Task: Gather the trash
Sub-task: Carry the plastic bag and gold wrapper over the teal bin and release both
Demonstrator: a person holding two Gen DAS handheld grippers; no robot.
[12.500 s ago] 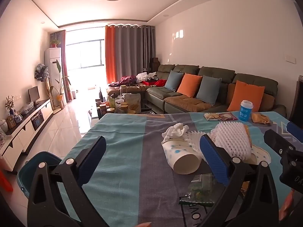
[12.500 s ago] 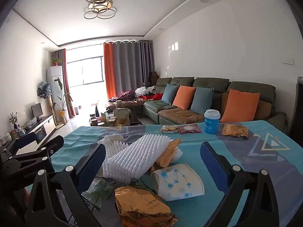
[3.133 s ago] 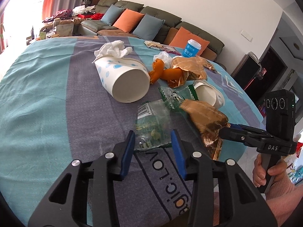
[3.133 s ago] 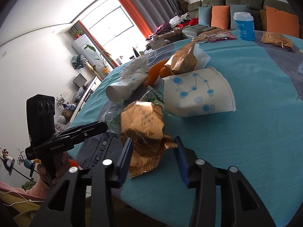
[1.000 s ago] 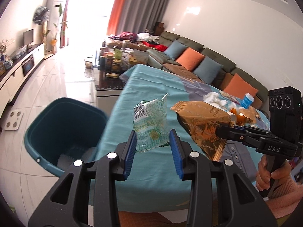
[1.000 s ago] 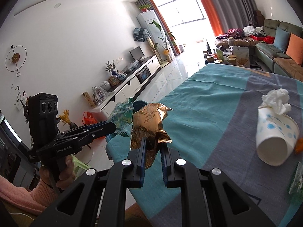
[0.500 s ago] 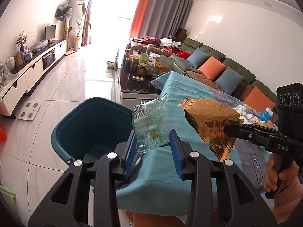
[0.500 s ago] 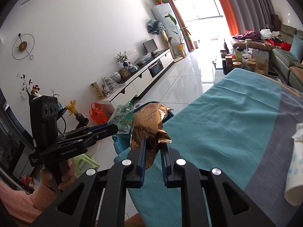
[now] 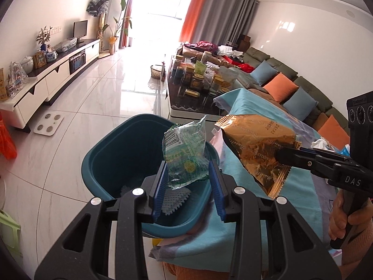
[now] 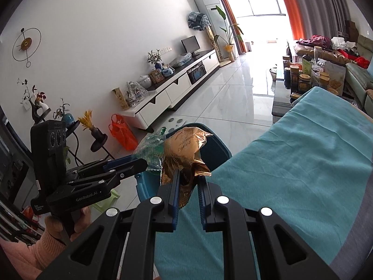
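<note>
Two pieces of rubbish hang above a teal bin [image 9: 109, 163] standing on the floor at the near-left corner of the cloth-covered bench [image 10: 303, 175]. The left gripper [image 9: 187, 175] has its jaws partway closed on a clear green-printed wrapper [image 9: 185, 156], held directly over the bin's mouth, apparently so it can drop straight in. Just to its right, the right gripper [image 10: 187, 187], jaws narrow, pinches a crumpled gold foil packet [image 10: 184, 156] by its lower edge, hanging at the bin's bench-side rim. White foam netting [image 9: 173, 197] already lies inside the bin.
</note>
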